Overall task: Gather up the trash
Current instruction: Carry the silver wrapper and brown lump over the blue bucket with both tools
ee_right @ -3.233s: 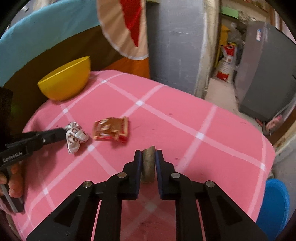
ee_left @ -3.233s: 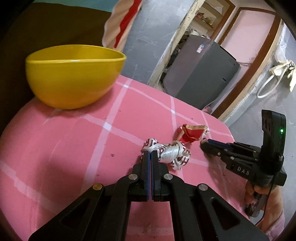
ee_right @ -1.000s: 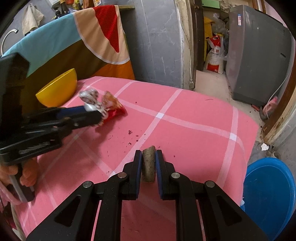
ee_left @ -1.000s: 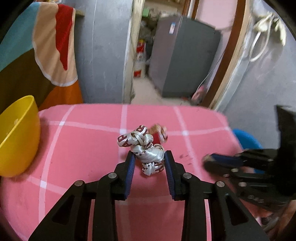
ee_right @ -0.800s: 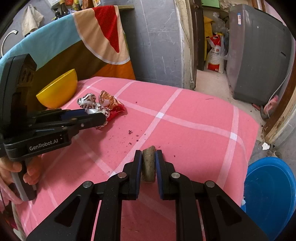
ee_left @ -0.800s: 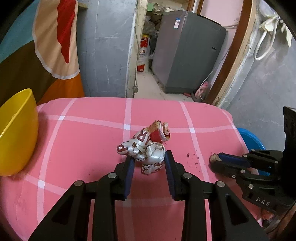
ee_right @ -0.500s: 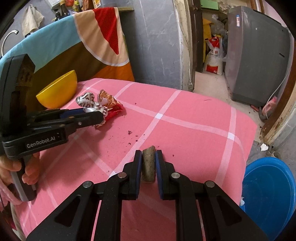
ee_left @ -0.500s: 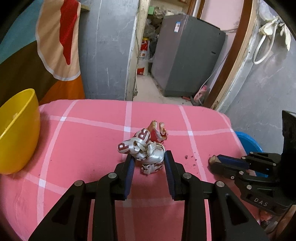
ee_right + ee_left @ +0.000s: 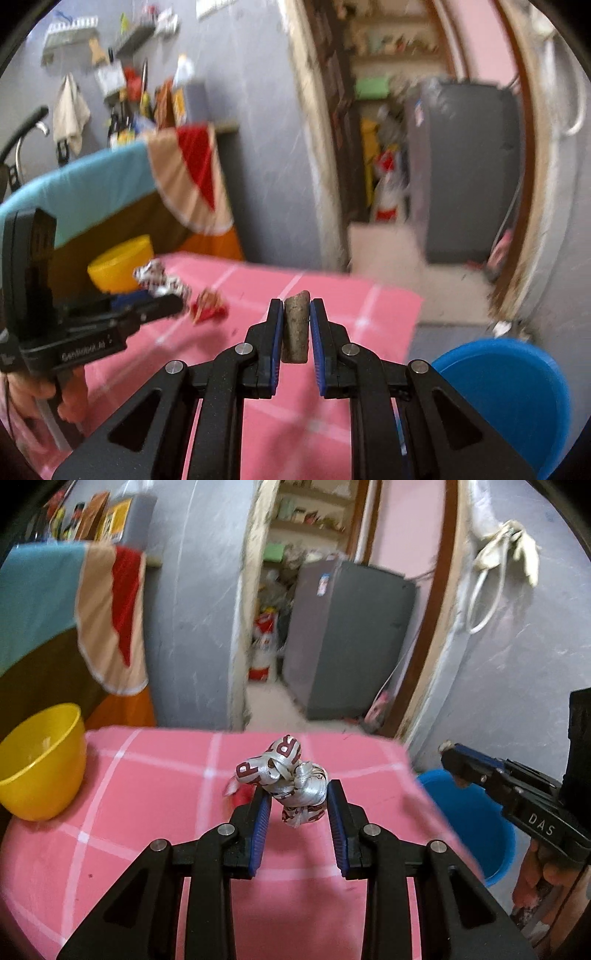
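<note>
A table (image 9: 140, 812) covered with a pink cloth crossed by pale checked lines fills the lower part of both views. A yellow bowl (image 9: 40, 760) stands at its far left edge, and a crumpled red wrapper (image 9: 208, 308) lies on the cloth farther in, with small dark crumbs scattered near it. On the grey floor (image 9: 436, 332) just beyond the table's right side sits a blue tub (image 9: 517, 391).

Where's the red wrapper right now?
The red wrapper lies on the pink tablecloth, just past the left gripper in the right wrist view. In the left wrist view it peeks out behind the held silver ribbon wad.
</note>
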The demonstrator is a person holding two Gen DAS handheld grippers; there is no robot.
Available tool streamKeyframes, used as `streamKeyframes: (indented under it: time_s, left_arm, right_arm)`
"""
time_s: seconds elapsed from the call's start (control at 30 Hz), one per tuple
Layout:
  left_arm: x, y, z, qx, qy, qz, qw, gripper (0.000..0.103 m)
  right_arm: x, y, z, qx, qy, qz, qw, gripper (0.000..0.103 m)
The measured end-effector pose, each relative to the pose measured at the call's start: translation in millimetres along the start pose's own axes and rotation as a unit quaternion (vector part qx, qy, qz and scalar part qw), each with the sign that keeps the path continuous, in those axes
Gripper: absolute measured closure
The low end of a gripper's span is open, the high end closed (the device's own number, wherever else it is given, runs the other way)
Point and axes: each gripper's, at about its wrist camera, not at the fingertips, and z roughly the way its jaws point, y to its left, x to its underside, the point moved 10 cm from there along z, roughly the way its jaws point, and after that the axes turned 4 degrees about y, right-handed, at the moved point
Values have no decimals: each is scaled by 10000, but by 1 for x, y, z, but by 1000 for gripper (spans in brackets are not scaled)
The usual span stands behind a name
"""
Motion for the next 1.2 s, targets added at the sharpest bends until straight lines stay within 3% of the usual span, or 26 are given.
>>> streamKeyframes:
  time_s: [0.27,0.47,0.87,1.2]
  left_arm:
    - [-34,-86,-26,415,-996,405,9933,77]
    - [-43,-157,-29,738,-1304,969,9840,77]
    - [-22,-250,6,1262,-1002,1441,9764,76]
    - [6,-263,53,1219,-155,1518,9807,76]
  right_arm:
    - [-23,-45,-91,1006,-1307,-142,9862,90]
    - [-18,-87,-139,1556,-1709,49,9729,90]
    - [36,-160,-164,2078,-1258,425,9691,90]
    - [66,-182,-147,1826,-703,754,9778,90]
